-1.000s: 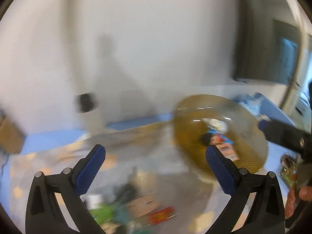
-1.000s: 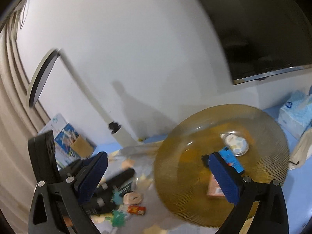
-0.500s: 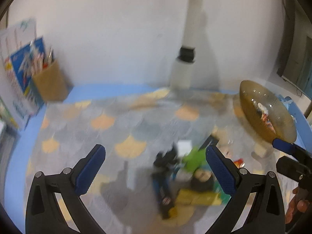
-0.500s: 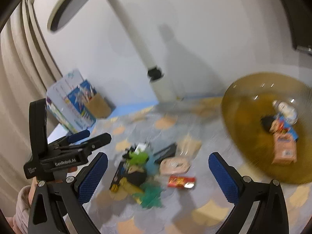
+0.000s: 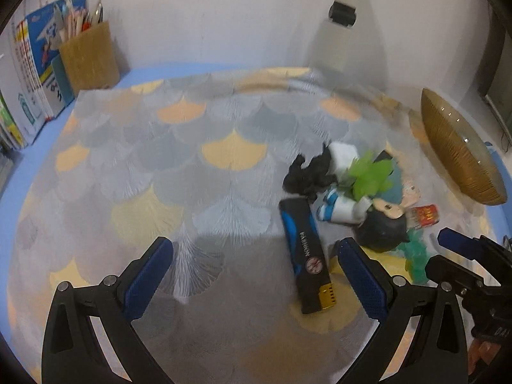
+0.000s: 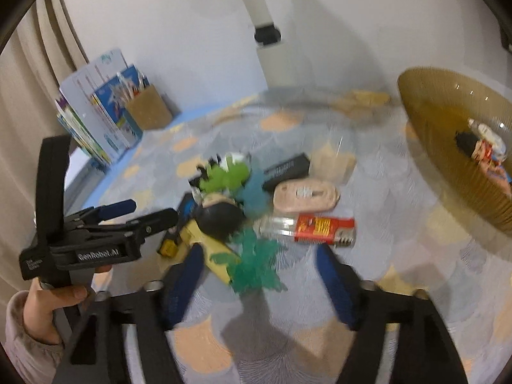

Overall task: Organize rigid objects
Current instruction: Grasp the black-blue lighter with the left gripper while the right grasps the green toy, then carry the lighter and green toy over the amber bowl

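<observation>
A pile of small items lies on the patterned mat (image 5: 198, 172): a long black and blue box (image 5: 304, 256), a green plastic plant (image 5: 371, 172), a dark-haired figurine (image 5: 382, 227), a red packet (image 6: 320, 228), a pink oval piece (image 6: 305, 195) and a teal plastic plant (image 6: 256, 262). An amber glass plate (image 6: 448, 121) at the right holds a few small things. My left gripper (image 5: 254, 249) hangs open over bare mat, left of the pile. My right gripper (image 6: 259, 254) is closing, with the teal plant between its jaws; the pads are clear of it.
A brown pen holder (image 5: 86, 57) and upright books (image 5: 35, 73) stand at the back left. A white lamp post (image 5: 339, 32) rises at the back wall. A curtain (image 6: 32, 80) hangs at the left. The blue tabletop (image 5: 19, 166) borders the mat.
Both views have swung down from the wall and the plate onto the mat and the pile. The plate has gone to the far right. The right jaws have narrowed.
</observation>
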Available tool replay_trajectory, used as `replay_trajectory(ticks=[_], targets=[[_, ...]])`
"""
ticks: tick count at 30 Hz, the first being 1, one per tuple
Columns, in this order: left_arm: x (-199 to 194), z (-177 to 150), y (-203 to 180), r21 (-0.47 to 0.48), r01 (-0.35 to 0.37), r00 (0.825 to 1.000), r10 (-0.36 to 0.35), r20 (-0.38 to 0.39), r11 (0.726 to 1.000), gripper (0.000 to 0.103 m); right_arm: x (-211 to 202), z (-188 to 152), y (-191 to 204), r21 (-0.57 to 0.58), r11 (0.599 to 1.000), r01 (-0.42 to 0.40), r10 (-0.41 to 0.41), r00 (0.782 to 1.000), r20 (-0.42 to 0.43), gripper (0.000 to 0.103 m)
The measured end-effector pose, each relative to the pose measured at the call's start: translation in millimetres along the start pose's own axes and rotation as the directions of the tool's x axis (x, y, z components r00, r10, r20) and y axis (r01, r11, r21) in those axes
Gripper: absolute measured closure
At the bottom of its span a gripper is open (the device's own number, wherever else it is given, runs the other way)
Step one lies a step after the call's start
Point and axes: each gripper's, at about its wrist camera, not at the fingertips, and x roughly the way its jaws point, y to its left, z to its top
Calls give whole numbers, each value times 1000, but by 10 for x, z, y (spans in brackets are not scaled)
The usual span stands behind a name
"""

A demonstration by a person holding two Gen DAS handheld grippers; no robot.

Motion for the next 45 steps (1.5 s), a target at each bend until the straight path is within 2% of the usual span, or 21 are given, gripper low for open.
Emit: replay_trajectory(ticks=[2, 5, 8, 10, 14, 18, 19, 20, 21, 24, 27, 30, 34, 41, 45], targets=[[4, -35, 30, -8, 14, 1000, -13, 21, 1000, 0, 69, -26, 22, -15, 1000, 14, -14, 1000, -12, 39], [11, -76, 34, 15, -22, 999, 22, 33, 1000, 0, 137, -45, 51, -42, 998, 36, -36, 999, -19, 45], [44, -77, -46, 70, -74, 997, 73, 17, 995, 0, 137, -37, 28, -25, 1000, -8, 7, 1000, -10, 58], [36, -70, -32, 63, -69, 998, 69, 14, 996, 0, 152, -45, 16, -19, 999, -34, 34, 999, -5, 61], [35, -46, -28, 47, -80, 997, 79, 14, 996, 0, 152, -43, 29, -22, 998, -67, 67, 998, 5, 72], [38, -38, -25, 31, -84, 996, 84, 15, 996, 0, 150, -43, 57, -29, 997, -70, 70, 997, 9, 73], [34, -36, -24, 31, -76, 997, 75, 17, 997, 4, 142, -43, 54, -28, 997, -72, 73, 997, 14, 73], [5, -41, -28, 34, -66, 997, 65, 36, 997, 31, 124, -45, 50, -26, 997, -79, 80, 997, 24, 73], [-46, -51, -43, 43, -56, 996, 53, 66, 997, 85, 110, -46, 45, -24, 996, -86, 86, 996, 31, 73], [-42, -52, -52, 50, -9, 997, 5, 75, 999, 84, 60, -54, 27, -17, 995, -100, 101, 993, 59, 73], [-31, -44, 50, 2, 30, 996, -30, 82, 1000, 84, 41, -55, 22, -14, 995, -102, 103, 992, 69, 73], [-34, -44, 93, -23, 25, 995, -23, 92, 999, 84, -11, -66, 33, -26, 993, -115, 117, 989, 94, 73], [-61, -44, 41, 0, 32, 993, -32, 113, 999, 84, -71, -81, -6, -13, 992, -124, 125, 985, 122, 73], [-173, -81, 78, -26, 48, 987, -43, 154, 999, 84, -212, -118, -239, 77, 971, -227, 207, 956, 207, 73], [-215, -87, 53, -14, 43, 984, -40, 171, 999, 84, -249, -129, -328, 119, 958, -260, 229, 947, 227, 73]])
